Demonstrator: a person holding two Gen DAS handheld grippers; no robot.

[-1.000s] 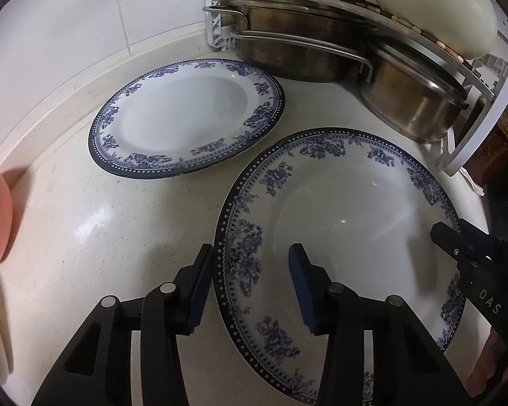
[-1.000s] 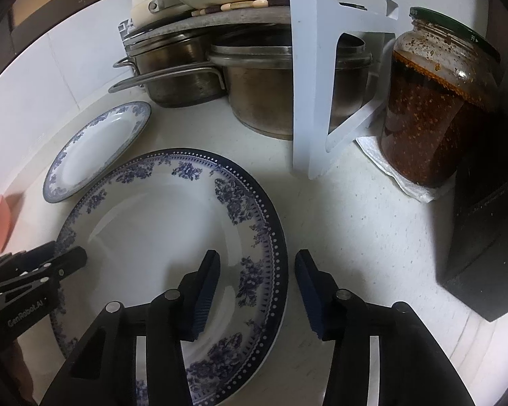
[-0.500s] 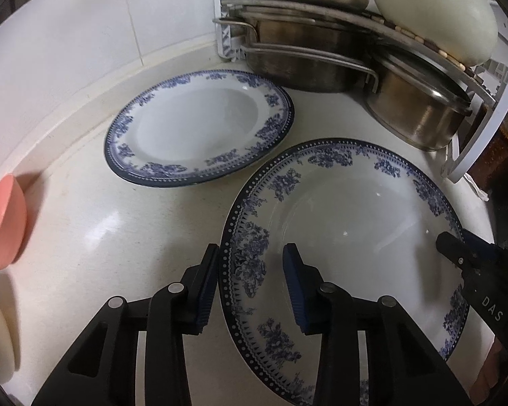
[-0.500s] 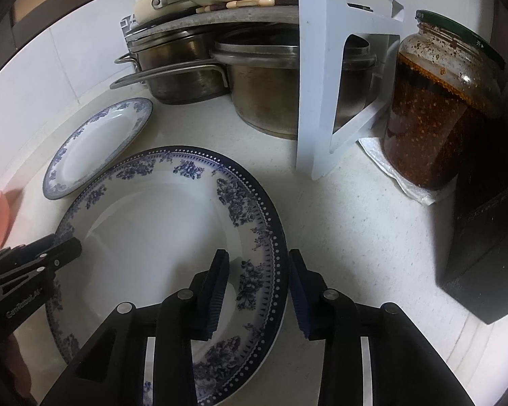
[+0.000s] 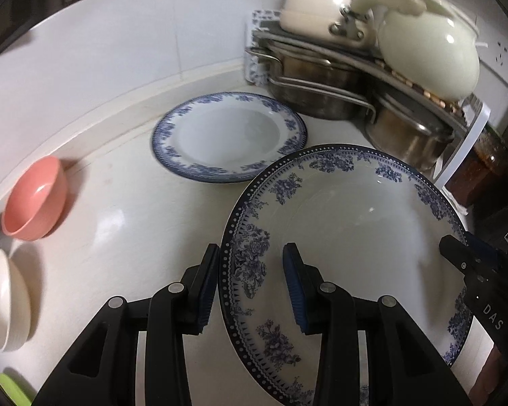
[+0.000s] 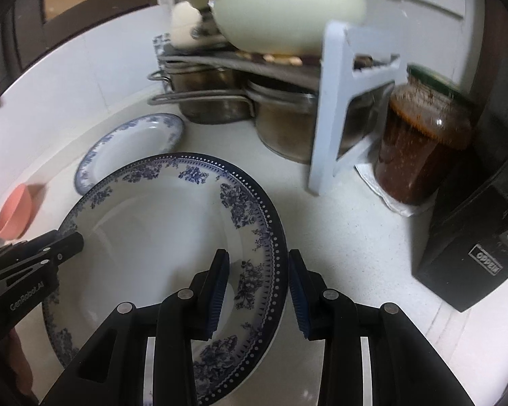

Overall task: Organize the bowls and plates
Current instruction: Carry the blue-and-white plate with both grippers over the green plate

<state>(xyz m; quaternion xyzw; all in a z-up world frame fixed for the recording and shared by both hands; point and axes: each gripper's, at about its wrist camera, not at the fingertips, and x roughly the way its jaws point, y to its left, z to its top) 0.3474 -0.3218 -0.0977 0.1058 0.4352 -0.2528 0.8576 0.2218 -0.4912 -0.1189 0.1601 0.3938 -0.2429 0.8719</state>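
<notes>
A large plate (image 5: pixel 348 223) sits nearest the camera, a smaller plate (image 5: pixel 228 135) behind it to the left; two bowls (image 5: pixel 34 199) (one before the other) lie far left, stacked pots (image 5: pixel 321 91) in the back corner.

A pale speckled tabletop (image 5: pixel 125 223) is carrying a small blue-patterned plate (image 5: pixel 228 135) near the wall, a pink bowl (image 5: pixel 34 199) and a cream bowl (image 5: pixel 3 299) lying beside each other, steel pots (image 6: pixel 281 125) under a white rack (image 6: pixel 335 111), and a dark jar (image 6: pixel 423 142) sitting on a paper towel (image 6: pixel 382 189).
</notes>
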